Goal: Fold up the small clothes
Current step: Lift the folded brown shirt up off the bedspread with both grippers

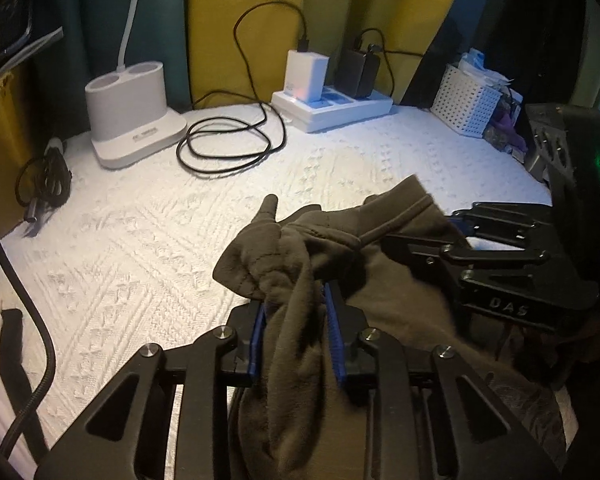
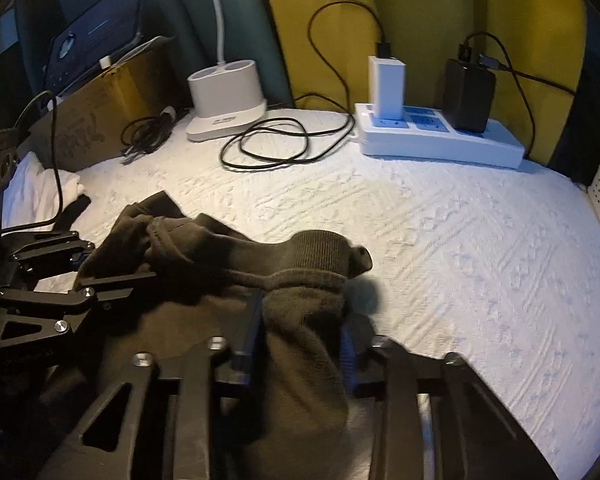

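A dark olive-brown garment (image 1: pixel 260 256) lies bunched on the white textured cover (image 1: pixel 140 240). My left gripper (image 1: pixel 296 312) is shut on a gathered fold of it, with the blue pads (image 1: pixel 334 340) pressing the cloth from both sides. In the right wrist view the same garment (image 2: pixel 308 248) shows a ribbed edge, and my right gripper (image 2: pixel 300 332) is shut on that part. The two grippers sit close together. The right gripper (image 1: pixel 456 232) reaches into the cloth from the right in the left wrist view, and the left gripper (image 2: pixel 100 264) from the left in the right wrist view.
Along the back stand a white lamp base (image 1: pixel 132 120), a coiled black cable (image 1: pixel 228 148), a white power strip (image 1: pixel 332 108) with chargers and a white perforated basket (image 1: pixel 464 100). A white cloth (image 2: pixel 40 188) and a cardboard box (image 2: pixel 100 112) sit at the left.
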`<state>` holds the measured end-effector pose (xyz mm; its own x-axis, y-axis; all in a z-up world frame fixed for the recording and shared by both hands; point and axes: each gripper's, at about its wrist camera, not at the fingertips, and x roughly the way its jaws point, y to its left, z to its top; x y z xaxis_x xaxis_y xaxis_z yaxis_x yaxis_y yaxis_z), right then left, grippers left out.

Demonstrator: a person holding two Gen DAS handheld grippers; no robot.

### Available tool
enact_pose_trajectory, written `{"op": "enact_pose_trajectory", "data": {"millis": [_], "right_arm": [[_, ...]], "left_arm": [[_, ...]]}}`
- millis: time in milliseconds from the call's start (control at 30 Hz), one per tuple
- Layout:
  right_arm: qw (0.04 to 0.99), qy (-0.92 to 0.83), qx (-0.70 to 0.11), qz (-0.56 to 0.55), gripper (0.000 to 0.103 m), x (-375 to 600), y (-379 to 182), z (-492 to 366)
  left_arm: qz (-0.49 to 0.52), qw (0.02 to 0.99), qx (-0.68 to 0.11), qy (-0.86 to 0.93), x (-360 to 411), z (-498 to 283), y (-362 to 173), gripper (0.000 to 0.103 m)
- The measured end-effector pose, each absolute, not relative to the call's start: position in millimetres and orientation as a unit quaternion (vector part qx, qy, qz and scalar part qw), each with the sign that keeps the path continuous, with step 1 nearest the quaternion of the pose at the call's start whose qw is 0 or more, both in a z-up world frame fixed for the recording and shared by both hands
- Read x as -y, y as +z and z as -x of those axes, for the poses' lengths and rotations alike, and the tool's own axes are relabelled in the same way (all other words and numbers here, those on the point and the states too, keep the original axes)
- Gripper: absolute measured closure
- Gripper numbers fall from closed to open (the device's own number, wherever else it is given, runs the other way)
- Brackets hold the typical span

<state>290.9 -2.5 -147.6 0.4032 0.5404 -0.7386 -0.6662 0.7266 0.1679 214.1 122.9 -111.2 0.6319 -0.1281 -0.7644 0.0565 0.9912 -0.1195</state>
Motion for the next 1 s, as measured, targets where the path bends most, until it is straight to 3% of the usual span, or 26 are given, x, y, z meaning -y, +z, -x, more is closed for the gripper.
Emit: {"op": "enact_pose_trajectory", "data": {"millis": [500,1000], "right_arm": [[0.871,0.347,-0.343,0.055,0.08,40.6,-91.1,-245.4],[0.924,0.321,-0.205,0.026,0.081,116.4,-0.6,-135.1]], "left_arm": [[0.025,0.936,-0.347,-0.057,-87.8,-168.4,-54.6,0.081],[-0.013,0.967,-0.244,-0.073,-32.0,-86.9,29.3,0.081]]}}
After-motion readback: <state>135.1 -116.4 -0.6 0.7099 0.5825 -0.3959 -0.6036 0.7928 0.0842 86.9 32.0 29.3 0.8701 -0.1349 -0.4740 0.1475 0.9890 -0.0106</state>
